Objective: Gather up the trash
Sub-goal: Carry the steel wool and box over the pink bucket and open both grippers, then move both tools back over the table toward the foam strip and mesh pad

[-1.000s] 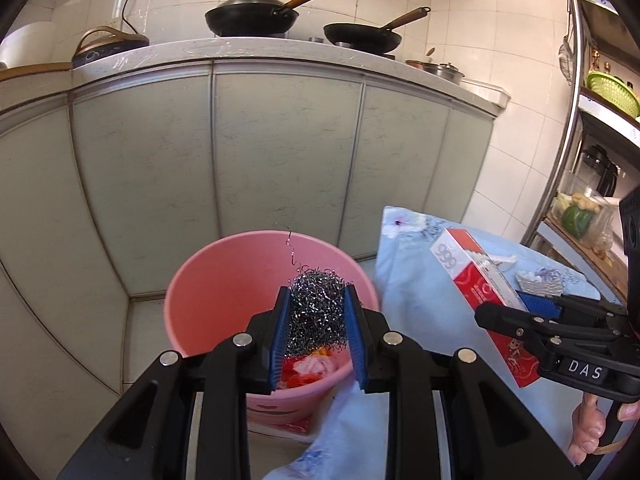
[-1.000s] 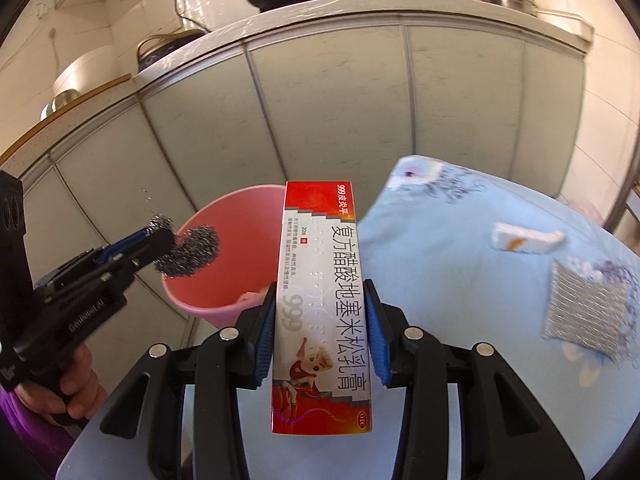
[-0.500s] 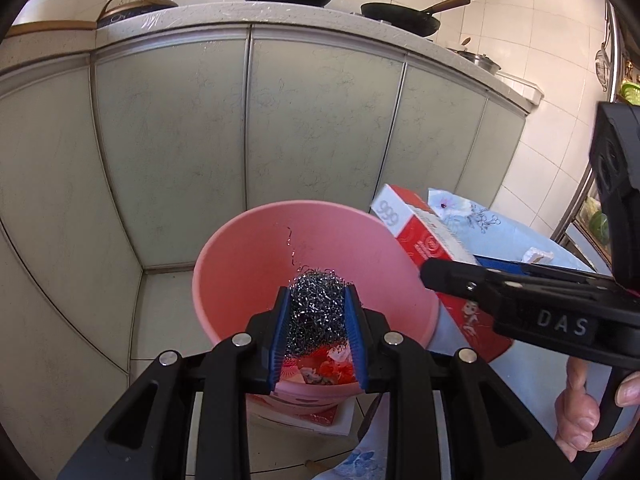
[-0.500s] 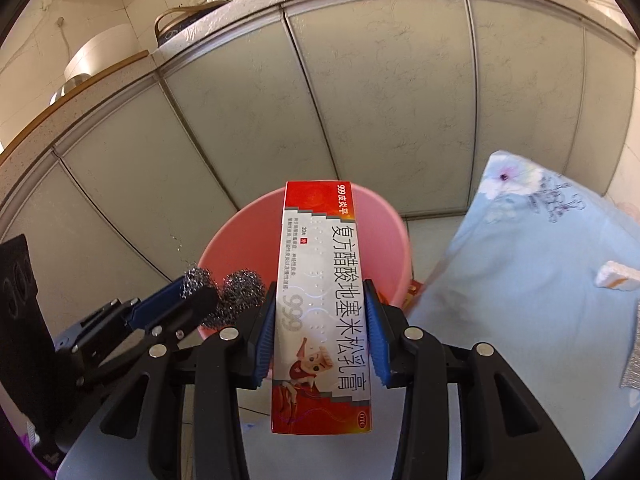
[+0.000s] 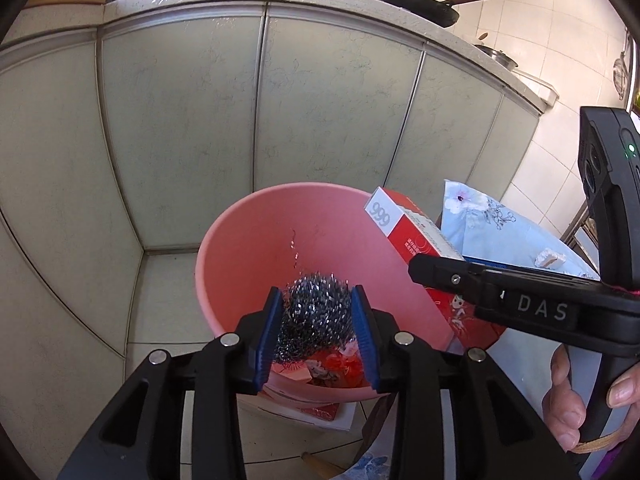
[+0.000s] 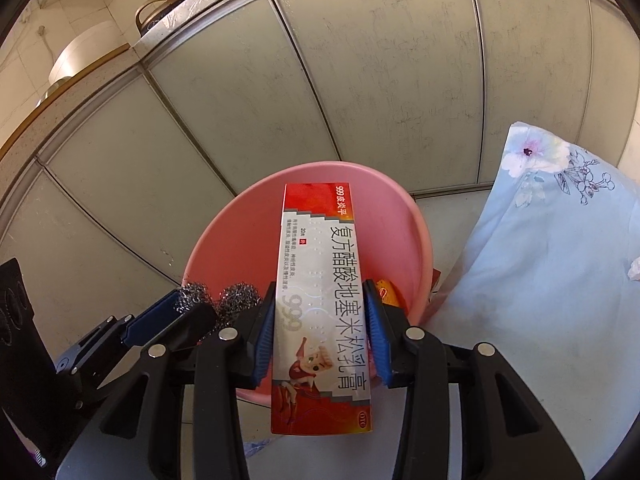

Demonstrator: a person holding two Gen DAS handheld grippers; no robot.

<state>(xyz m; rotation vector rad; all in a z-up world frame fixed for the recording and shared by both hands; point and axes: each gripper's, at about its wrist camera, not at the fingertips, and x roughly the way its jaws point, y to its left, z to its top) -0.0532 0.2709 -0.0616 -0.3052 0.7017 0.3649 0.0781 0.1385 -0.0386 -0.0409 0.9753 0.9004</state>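
The left gripper (image 5: pixel 316 320) sits in the lower middle of the left wrist view, over the mouth of the pink bucket (image 5: pixel 248 248); a wad of steel wool (image 5: pixel 316 312) fills the gap between its blue pads, which are opening, though the wool seems still to touch both of them; a loose curl of wire stands up from the wad against the bucket's inner wall. At the bottom of the bucket, low in the frame, lies red and white paper trash (image 5: pixel 328 368).

In the right wrist view the right gripper (image 6: pixel 322 316) holds a long red and white medicine box (image 6: pixel 320 300) clamped between its pads at the box's middle, jaws partly apart to the width of the box; the box runs up the centre of the frame, its far end over the bucket's opening and its near end hanging toward the camera. The same box shows at the centre right of the left wrist view, its end marked 999 just over the bucket's right rim.

A light blue floral cloth (image 6: pixel 540 280) covers the surface at the right of the frame, just beside the bucket; grey cabinet doors (image 6: pixel 360 80) fill the upper half behind it; a hand (image 5: pixel 576 400) grips the right tool's handle at the lower right of the left wrist view.
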